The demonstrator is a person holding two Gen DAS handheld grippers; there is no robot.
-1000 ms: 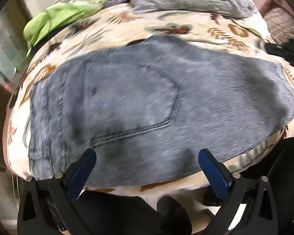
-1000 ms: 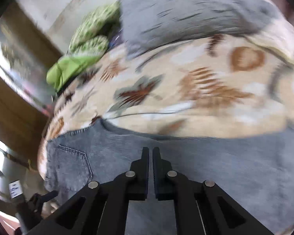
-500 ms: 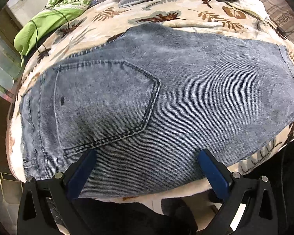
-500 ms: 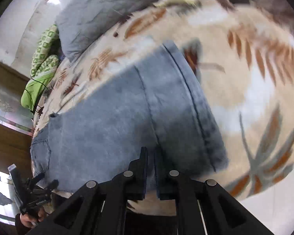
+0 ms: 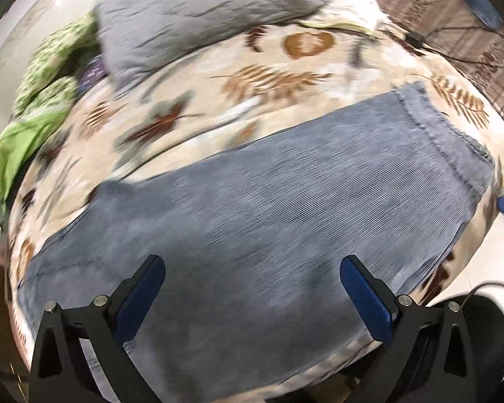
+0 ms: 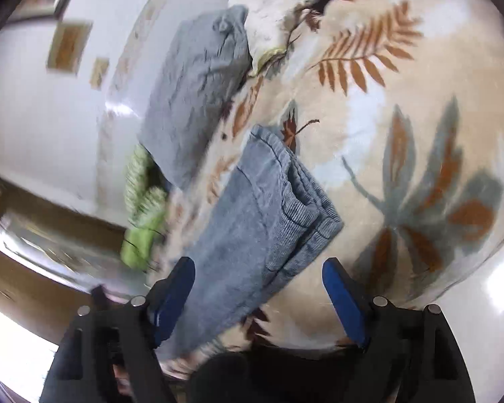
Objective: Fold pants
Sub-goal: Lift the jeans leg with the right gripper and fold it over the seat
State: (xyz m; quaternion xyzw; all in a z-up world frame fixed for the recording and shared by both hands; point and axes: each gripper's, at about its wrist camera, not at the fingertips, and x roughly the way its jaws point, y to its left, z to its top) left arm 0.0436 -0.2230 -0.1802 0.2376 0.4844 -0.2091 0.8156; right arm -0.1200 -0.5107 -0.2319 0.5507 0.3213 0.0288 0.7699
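The blue-grey corduroy pants point(image 5: 268, 208) lie flat, folded lengthwise, across a leaf-print bedspread point(image 5: 285, 67). Their hem end lies at the right in the left wrist view. In the right wrist view the pants point(image 6: 252, 221) run from the lower left up to the stacked leg hems point(image 6: 305, 208). My left gripper point(image 5: 252, 288) is open and empty, just above the middle of the pants. My right gripper point(image 6: 258, 285) is open and empty, close over the hem end, touching nothing.
A grey pillow point(image 5: 198, 10) lies at the head of the bed, with green bedding point(image 5: 27, 134) at the left. A cable and small box point(image 5: 416, 38) lie at the bed's right edge. The pale floor point(image 6: 487, 302) shows beyond the bed edge.
The right gripper has opened and swung round to face the hem end. The left gripper has swung right, from over the back pocket to over the legs.
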